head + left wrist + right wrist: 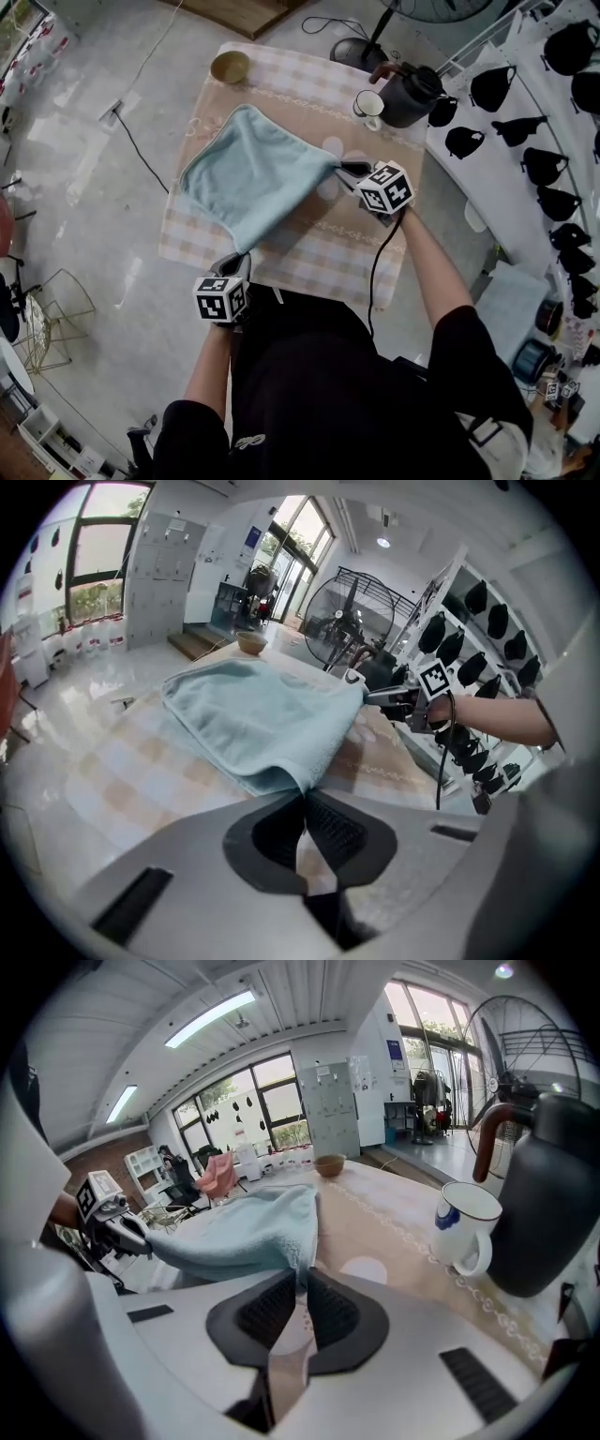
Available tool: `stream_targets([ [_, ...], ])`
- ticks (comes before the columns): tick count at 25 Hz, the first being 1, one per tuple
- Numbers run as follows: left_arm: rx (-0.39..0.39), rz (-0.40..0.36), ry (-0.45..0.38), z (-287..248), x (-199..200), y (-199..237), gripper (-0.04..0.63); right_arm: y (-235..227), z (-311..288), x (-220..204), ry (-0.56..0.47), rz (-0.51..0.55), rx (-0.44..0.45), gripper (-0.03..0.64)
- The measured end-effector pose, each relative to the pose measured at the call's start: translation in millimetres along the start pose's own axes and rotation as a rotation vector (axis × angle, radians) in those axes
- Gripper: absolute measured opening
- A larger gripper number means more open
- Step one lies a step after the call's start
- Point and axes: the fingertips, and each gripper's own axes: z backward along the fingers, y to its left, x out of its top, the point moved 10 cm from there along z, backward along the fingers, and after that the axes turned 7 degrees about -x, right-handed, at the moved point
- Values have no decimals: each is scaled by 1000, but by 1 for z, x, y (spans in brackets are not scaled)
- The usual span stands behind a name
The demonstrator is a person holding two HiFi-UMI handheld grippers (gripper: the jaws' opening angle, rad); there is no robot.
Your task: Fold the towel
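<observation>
Head view: left tool (pixel 241 260) and right tool (pixel 345 170) each pinch one corner of the towel (pixel 248 173). It lies partly on the bench (pixel 356 258), near edge raised, seemingly for folding over.

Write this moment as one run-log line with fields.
left gripper: shut on towel corner | right gripper: shut on towel corner | towel: partly raised off table

The pale blue terry towel (pixel 251 173) lies on the checked tablecloth (pixel 309 246), left of centre in the head view. Its far part rests flat. The left gripper (pixel 241 260) pinches its lower-centre corner and the right gripper (pixel 345 170) its centre-right corner, both corners raised.
</observation>
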Motion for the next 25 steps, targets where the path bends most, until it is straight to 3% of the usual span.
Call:
stream_targets([
  [6, -88, -5, 17, 30, 3, 5, 12, 5, 27, -8, -17, 50, 55, 38],
  [10, -138, -16, 68, 30, -1, 2, 12, 7, 42, -21, -30, 27, 76, 38],
  [18, -175, -20, 69, 26, 15, 9, 12, 11, 54, -19, -50, -15, 11, 38],
  [25, -187, -15, 9, 42, 47, 42, 12, 17, 38, 30, -79, -38, -67, 38],
])
